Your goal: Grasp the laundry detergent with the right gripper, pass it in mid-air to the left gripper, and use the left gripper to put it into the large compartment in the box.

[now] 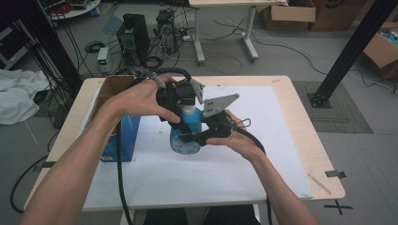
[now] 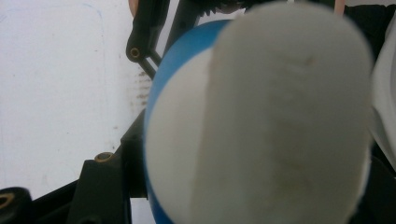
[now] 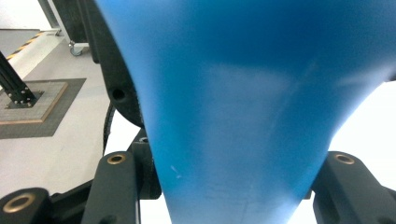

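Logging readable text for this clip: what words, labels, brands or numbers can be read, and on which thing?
No text can be read.
Blue bottle: a pale patch low on its body, too blurred to read.
White cap: plain, no print.
Blue box: no lettering legible.
Equipment on the floor: too small to read.
Cardboard boxes: a dark mark, illegible.

Even, soft overhead light; the blue bottle point(image 3: 233, 116) (pressed close to both claw cameras) blurs badly.

Bottle point(image 1: 187, 136) upright on mat point(image 1: 263, 154) mid-table, between two claws; cardboard box point(image 1: 111, 89) left of it.
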